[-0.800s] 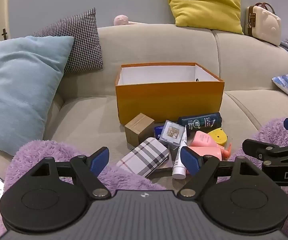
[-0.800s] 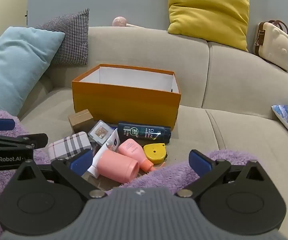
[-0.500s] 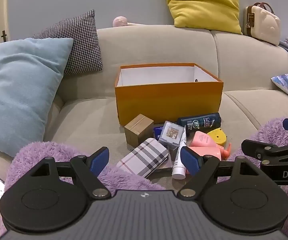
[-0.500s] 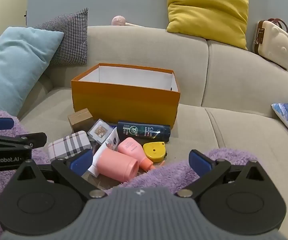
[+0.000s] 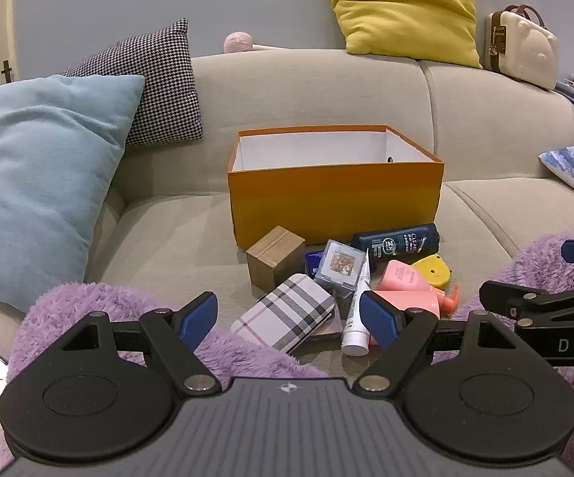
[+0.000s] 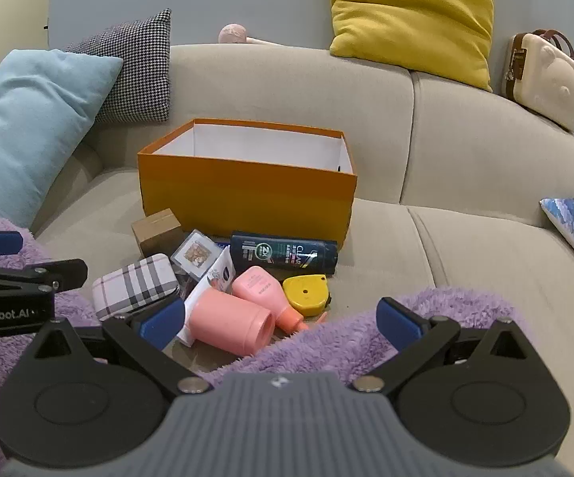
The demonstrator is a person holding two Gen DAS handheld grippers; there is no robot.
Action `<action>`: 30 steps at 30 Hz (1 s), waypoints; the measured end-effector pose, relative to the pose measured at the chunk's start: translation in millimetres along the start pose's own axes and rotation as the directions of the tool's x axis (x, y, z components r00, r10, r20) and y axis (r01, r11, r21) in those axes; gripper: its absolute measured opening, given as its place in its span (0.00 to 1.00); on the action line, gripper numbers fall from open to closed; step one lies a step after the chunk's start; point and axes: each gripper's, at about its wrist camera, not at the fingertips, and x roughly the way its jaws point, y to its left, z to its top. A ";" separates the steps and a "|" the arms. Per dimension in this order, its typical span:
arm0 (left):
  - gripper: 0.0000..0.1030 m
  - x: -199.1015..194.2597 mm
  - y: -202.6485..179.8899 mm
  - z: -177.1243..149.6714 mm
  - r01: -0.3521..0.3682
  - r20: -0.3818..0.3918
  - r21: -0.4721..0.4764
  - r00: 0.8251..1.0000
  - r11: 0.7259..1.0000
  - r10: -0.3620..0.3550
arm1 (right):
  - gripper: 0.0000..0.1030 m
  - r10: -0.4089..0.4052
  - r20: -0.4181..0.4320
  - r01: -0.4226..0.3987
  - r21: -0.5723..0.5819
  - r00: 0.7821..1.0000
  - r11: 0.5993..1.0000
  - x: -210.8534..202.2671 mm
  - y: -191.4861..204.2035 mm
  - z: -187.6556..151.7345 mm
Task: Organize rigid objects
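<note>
Blue item (image 5: 314, 259), perhaps box, mostly hidden

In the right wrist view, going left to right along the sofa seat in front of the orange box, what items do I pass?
Plaid case → pink cup → yellow tape measure. The clear case, white tube and pink bottle overlap these, so I leave them out.

box (image 5: 334, 202) on sofa (image 5: 175, 238), small items (image 5: 326, 278) piled before it, cushions (image 5: 36, 167) left
</note>
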 end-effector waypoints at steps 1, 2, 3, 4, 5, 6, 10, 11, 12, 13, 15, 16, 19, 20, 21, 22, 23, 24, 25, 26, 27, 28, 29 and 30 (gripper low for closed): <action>0.92 0.0 -0.1 0.0 0.002 0.001 0.001 1.000 1.000 -0.002 | 0.99 -0.001 -0.003 0.001 0.001 1.000 1.000 1.1 0.0 0.3; 0.92 0.5 -0.4 -0.2 0.003 0.002 0.001 1.000 1.000 -0.003 | 0.99 -0.001 -0.006 0.001 0.002 1.000 1.000 1.8 -0.2 0.4; 0.92 0.6 -0.2 -0.6 0.002 0.003 0.001 1.000 1.000 -0.002 | 0.99 -0.001 -0.008 0.001 0.002 1.000 1.000 2.4 -0.2 0.4; 0.92 0.7 -0.6 -0.7 0.001 0.003 0.000 1.000 1.000 -0.001 | 0.99 -0.002 -0.011 0.002 0.002 1.000 1.000 2.5 0.0 0.5; 0.92 0.7 -0.7 -1.0 0.001 0.003 -0.001 1.000 1.000 -0.001 | 0.99 -0.002 -0.012 0.002 0.002 1.000 1.000 2.8 0.1 0.4; 0.92 0.6 -0.3 -1.1 0.001 0.003 -0.002 1.000 1.000 -0.001 | 0.99 -0.002 -0.014 0.002 0.001 1.000 1.000 2.9 0.1 0.3; 0.92 1.0 -0.6 -1.7 0.003 0.003 -0.005 1.000 1.000 -0.003 | 0.99 -0.001 -0.019 0.001 0.003 1.000 1.000 3.4 -0.2 0.4; 0.92 0.8 -0.4 -1.8 0.005 0.004 -0.006 1.000 1.000 -0.005 | 0.99 -0.001 -0.019 0.001 0.004 1.000 1.000 3.4 -0.4 0.2; 0.92 0.7 -0.6 -1.9 0.006 0.004 -0.005 1.000 1.000 -0.006 | 0.99 -0.002 -0.020 0.002 0.005 1.000 1.000 3.4 -0.5 0.3; 0.92 0.4 -0.2 -2.2 0.007 0.005 -0.005 1.000 1.000 -0.007 | 0.99 -0.002 -0.020 0.002 0.005 1.000 1.000 3.3 -0.7 0.3; 0.92 0.4 0.1 -2.4 0.011 0.006 -0.006 1.000 1.000 -0.011 | 0.99 -0.002 -0.022 0.002 0.007 1.000 1.000 3.8 -0.7 0.7; 0.91 0.3 0.2 -2.1 0.014 0.005 -0.007 1.000 1.000 -0.014 | 0.99 -0.001 -0.022 0.001 0.008 1.000 1.000 3.7 -1.2 0.7; 0.91 0.2 0.7 -2.1 0.011 0.004 -0.011 1.000 1.000 -0.011 | 0.99 -0.001 -0.022 0.001 0.008 1.000 1.000 3.6 -1.3 0.5; 0.91 -0.1 1.0 -2.0 0.007 0.004 -0.011 1.000 1.000 -0.007 | 0.99 -0.001 -0.022 0.001 0.008 1.000 1.000 3.6 -1.3 0.5; 0.91 -0.2 1.3 -2.1 0.008 0.004 -0.013 1.000 1.000 -0.008 | 0.99 -0.002 -0.022 0.002 0.007 1.000 1.000 3.5 -1.3 0.6; 0.90 -0.1 1.5 -1.8 0.011 0.002 -0.015 1.000 1.000 -0.011 | 0.99 -0.001 -0.022 0.001 0.008 1.000 1.000 3.4 -1.5 0.5; 0.90 0.1 1.7 -1.8 0.015 0.001 -0.017 1.000 1.000 -0.015 | 0.99 0.000 -0.022 0.000 0.008 1.000 1.000 3.4 -1.5 0.5; 0.90 0.1 1.7 -2.0 0.016 -0.001 -0.018 1.000 1.000 -0.016 | 0.99 -0.001 -0.022 0.002 0.008 1.000 1.000 3.3 -1.3 0.6; 0.90 0.4 1.6 -1.9 0.017 -0.002 -0.017 1.000 1.000 -0.017 | 0.99 -0.002 -0.021 0.002 0.008 1.000 1.000 3.3 -1.4 0.6; 0.90 0.3 1.2 -2.0 0.017 -0.002 -0.017 1.000 1.000 -0.017 | 0.99 -0.001 -0.021 0.001 0.008 1.000 1.000 3.3 -1.5 0.6; 0.90 0.1 1.4 -2.0 0.016 -0.001 -0.016 1.000 1.000 -0.016 | 0.99 -0.001 -0.021 0.001 0.008 1.000 1.000 3.4 -1.5 0.7; 0.90 -0.1 1.3 -2.1 0.017 0.000 -0.016 1.000 1.000 -0.017 | 0.99 -0.001 -0.022 0.001 0.008 1.000 1.000 3.4 -1.4 0.6; 0.90 -0.5 1.1 -2.3 0.017 0.001 -0.015 1.000 1.000 -0.017 | 0.99 -0.001 -0.022 0.001 0.008 1.000 1.000 3.4 -1.5 0.6; 0.90 -0.5 1.1 -2.1 0.018 0.002 -0.015 1.000 1.000 -0.018 | 0.99 -0.001 -0.021 0.001 0.008 1.000 1.000 3.4 -1.5 0.5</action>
